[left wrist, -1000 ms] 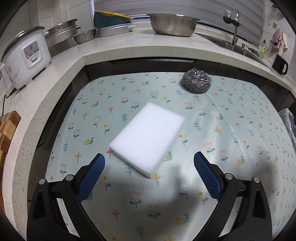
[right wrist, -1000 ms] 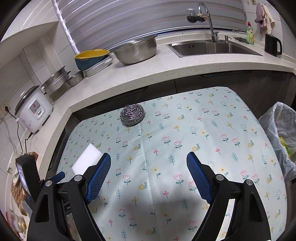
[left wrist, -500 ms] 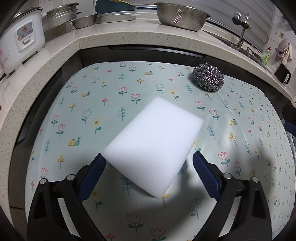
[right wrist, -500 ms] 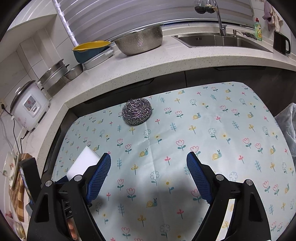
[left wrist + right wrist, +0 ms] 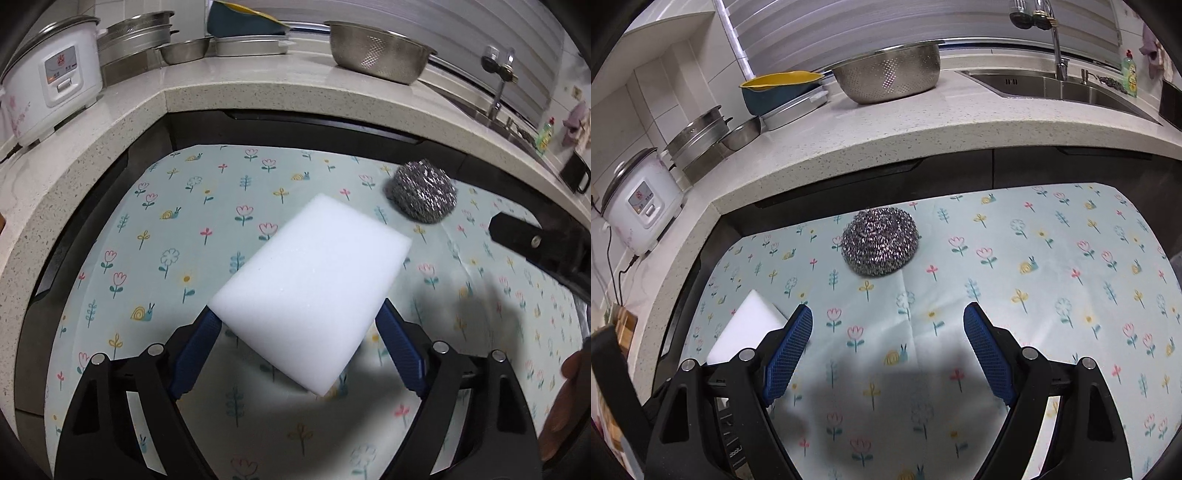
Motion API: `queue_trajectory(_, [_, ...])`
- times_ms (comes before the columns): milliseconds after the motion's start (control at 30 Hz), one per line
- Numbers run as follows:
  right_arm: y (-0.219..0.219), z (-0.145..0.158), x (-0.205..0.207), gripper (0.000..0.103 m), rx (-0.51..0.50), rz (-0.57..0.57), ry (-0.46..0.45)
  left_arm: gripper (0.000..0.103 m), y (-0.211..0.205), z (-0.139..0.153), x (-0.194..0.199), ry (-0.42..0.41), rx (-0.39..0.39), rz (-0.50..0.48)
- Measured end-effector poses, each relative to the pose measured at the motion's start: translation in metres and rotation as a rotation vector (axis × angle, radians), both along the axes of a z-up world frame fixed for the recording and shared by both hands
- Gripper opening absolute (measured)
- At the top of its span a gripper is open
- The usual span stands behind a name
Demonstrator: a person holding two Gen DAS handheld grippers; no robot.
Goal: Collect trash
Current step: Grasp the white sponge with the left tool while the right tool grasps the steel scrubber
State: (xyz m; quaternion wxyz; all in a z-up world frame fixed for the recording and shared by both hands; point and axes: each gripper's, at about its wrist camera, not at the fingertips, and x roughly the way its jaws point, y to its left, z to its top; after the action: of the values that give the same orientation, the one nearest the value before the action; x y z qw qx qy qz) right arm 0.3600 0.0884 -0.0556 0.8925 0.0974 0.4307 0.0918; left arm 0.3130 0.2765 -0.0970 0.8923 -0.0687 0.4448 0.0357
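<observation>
Left gripper (image 5: pixel 299 354) straddles the white sponge (image 5: pixel 310 291) lying on the floral cloth (image 5: pixel 110 295), jaws closing in, pads not yet clearly pressing it. Right gripper (image 5: pixel 888 347) hangs spread wide, nothing between its jaws. Beyond it sits the steel scourer (image 5: pixel 881 242), with the counter (image 5: pixel 923 136) behind.

I'm working in a home kitchen: a rice cooker (image 5: pixel 641 201), steel colander (image 5: pixel 888 75), sink (image 5: pixel 1060 88) with tap (image 5: pixel 1047 33), and dish soap (image 5: pixel 1129 72) line the speckled stone counter (image 5: pixel 886 136).
</observation>
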Motion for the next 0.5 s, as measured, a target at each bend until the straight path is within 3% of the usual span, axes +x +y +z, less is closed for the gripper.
queue_trajectory(500, [0.024, -0.026, 0.070, 0.084, -0.040, 0.039, -0.002, 0.081, 0.013, 0.004, 0.061, 0.010, -0.049, 0.130])
